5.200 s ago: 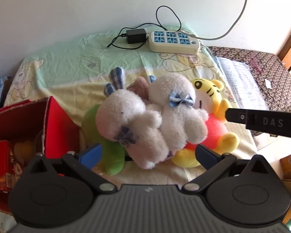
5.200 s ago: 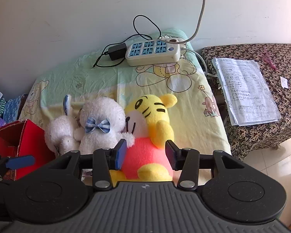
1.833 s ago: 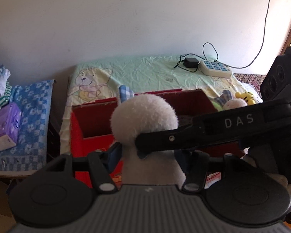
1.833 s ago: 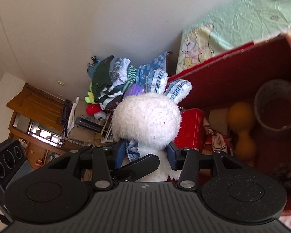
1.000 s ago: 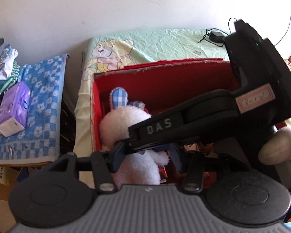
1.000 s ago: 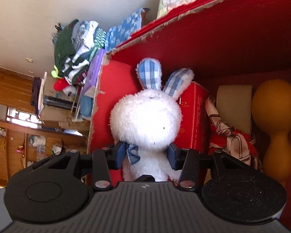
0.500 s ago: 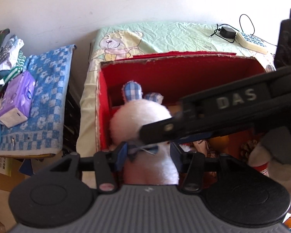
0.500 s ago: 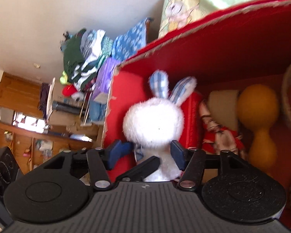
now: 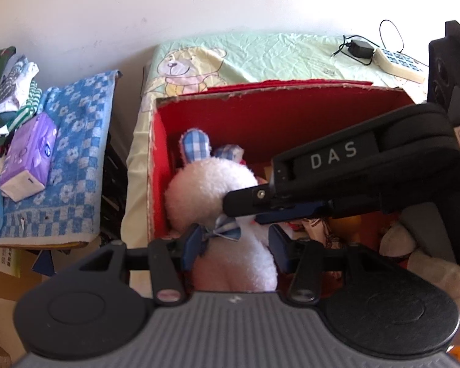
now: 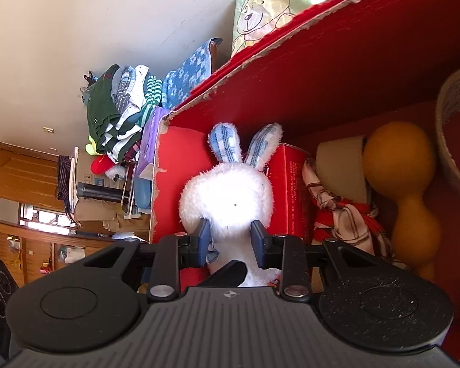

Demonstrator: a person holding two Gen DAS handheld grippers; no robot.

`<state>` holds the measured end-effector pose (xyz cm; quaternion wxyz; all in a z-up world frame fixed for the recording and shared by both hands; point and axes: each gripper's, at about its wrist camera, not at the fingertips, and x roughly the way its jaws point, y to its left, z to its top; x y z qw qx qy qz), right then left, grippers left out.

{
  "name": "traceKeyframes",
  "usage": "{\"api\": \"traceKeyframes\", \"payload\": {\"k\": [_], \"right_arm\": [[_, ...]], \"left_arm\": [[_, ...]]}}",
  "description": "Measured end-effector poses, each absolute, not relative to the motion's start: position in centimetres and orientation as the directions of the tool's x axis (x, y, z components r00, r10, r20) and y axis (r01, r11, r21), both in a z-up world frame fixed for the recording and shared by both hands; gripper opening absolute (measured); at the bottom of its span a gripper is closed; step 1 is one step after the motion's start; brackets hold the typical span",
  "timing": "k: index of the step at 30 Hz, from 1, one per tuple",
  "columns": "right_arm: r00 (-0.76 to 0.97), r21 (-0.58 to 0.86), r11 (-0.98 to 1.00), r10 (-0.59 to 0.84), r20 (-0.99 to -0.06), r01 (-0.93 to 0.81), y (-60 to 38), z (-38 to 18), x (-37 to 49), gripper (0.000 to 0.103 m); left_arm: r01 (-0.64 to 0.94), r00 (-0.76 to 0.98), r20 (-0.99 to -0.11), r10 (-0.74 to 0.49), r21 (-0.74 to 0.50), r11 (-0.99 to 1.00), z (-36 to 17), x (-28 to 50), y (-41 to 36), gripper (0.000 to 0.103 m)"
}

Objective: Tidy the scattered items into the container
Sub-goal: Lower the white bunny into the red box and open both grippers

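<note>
The white plush rabbit [image 9: 211, 184] is held upright inside the red box [image 9: 279, 113], in its corner, clamped at the body by the left tool [image 9: 234, 245]. The right tool [image 10: 230, 237] has just been closing and is pinched on its neck. If both are released unevenly, the rabbit could be dragged out or toppled onto the red carton [image 10: 291, 190] just beside the right tool.

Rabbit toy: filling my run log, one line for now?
rabbit toy | in red box | left gripper shut | right gripper closing on it
</note>
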<state>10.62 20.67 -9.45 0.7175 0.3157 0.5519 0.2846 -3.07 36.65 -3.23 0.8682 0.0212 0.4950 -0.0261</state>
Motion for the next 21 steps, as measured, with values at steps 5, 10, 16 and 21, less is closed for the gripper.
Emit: {"api": "traceKeyframes", "payload": {"k": [5,10,16,21], "right_arm": [[0.226,0.768,0.637,0.759,-0.610,-0.065,20.85,-9.70,10.96,0.032],[0.220,0.779,0.625,0.768,-0.601,-0.055,20.74,-10.01,11.02,0.033],[0.234,0.758,0.647,0.752,-0.616,-0.086,20.46,-9.43,10.80,0.039],[0.249,0.748,0.656,0.745,-0.619,-0.100,20.45,-9.10,10.66,0.040]], "left_arm": [[0.067,0.508,-0.862,-0.005,0.033,0.997,-3.36,-2.75,36.46,0.052],[0.073,0.510,-0.860,0.015,0.061,0.995,-3.66,-2.37,36.08,0.052],[0.075,0.515,-0.857,0.021,0.069,0.995,-3.77,-2.08,35.97,0.053],[0.080,0.520,-0.854,0.020,0.071,0.994,-3.75,-2.35,35.96,0.053]]}}
